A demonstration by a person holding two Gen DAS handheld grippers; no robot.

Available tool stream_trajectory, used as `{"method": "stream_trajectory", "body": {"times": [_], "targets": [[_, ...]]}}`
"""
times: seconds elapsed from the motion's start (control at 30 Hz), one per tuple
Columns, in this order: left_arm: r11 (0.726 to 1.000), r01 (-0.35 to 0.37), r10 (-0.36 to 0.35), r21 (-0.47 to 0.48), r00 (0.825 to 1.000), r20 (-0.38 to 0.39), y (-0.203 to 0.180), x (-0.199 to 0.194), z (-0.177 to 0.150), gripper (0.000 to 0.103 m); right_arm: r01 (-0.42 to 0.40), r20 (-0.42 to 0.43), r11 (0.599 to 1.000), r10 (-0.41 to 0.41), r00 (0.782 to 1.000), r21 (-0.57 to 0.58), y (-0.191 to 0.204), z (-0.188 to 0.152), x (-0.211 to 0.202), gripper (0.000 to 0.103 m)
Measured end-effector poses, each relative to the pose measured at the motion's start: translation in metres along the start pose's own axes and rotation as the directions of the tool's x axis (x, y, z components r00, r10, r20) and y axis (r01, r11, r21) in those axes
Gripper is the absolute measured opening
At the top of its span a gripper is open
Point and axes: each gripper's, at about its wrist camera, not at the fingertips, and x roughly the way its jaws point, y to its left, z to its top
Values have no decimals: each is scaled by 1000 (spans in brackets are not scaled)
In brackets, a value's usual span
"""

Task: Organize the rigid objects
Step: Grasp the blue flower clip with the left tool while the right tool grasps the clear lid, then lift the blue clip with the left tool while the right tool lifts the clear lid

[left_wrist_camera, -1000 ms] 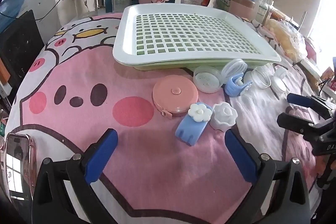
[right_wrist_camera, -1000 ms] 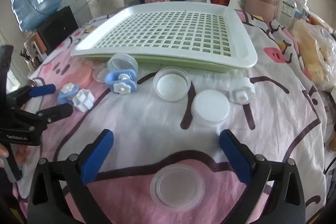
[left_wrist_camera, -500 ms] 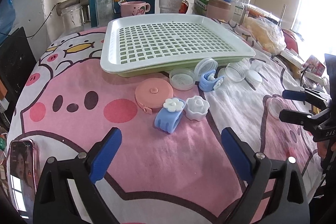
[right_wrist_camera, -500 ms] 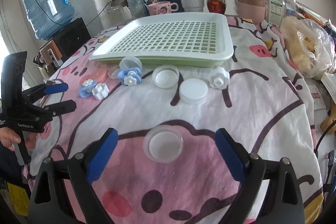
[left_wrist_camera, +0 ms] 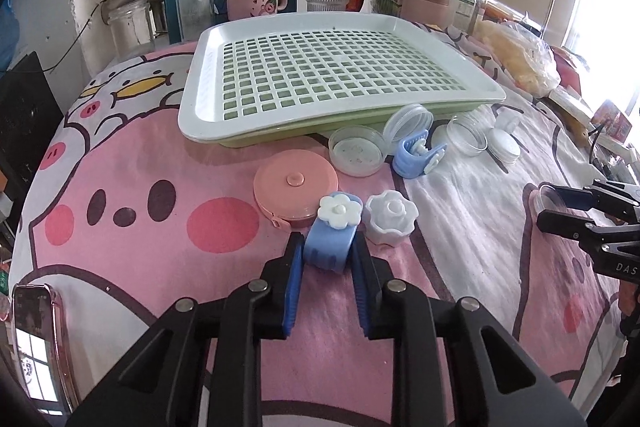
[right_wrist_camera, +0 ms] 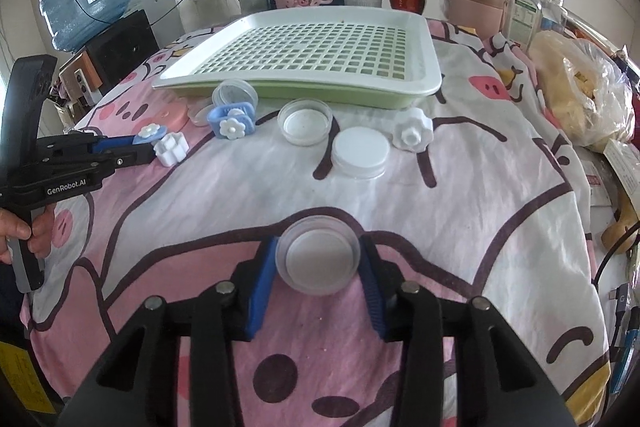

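The left tongs (left_wrist_camera: 325, 255) pinched the blue flower clip (left_wrist_camera: 330, 237) lying on the table (left_wrist_camera: 160, 267) beside the pink tape measure (left_wrist_camera: 296, 193). The right tongs (right_wrist_camera: 318, 263) pinched a clear round lid (right_wrist_camera: 319, 256) near the table's front, its near rim partly hidden behind the fingers.

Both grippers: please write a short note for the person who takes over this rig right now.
Left gripper: shut on the blue flower clip, on the cloth.
Right gripper: shut on the clear round lid, also on the cloth.
White grid tray: nothing in it.
On the cloth: pink tape measure, white flower knob, second blue clip, several lids.
Done: two grasps. Left: presumably move everything into the tray.
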Motion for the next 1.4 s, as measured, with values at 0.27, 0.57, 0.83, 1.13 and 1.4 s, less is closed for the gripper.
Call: {"method": "stream_trajectory", "body": {"times": [0.27, 0.57, 0.83, 1.13, 1.4], "targets": [[1000, -8, 9, -7, 998, 59, -12, -22, -5, 20, 13, 49, 1000, -13, 999, 2, 19, 23, -2, 40], [999, -42, 43, -15, 997, 71, -17, -18, -8, 20, 56, 21, 998, -56, 998, -13, 39, 31, 21, 40], [997, -68, 69, -23, 995, 70, -16, -17, -8, 20, 101, 19, 995, -101, 995, -5, 38, 29, 26, 40], [996, -83, 86, -39, 992, 94, -13, -22, -8, 20, 146, 14, 989, -146, 989, -13, 40, 29, 27, 40], [995, -93, 96, -35, 990, 101, -14, -23, -8, 20, 178, 24, 984, -178, 984, -17, 41, 28, 26, 40]]}}
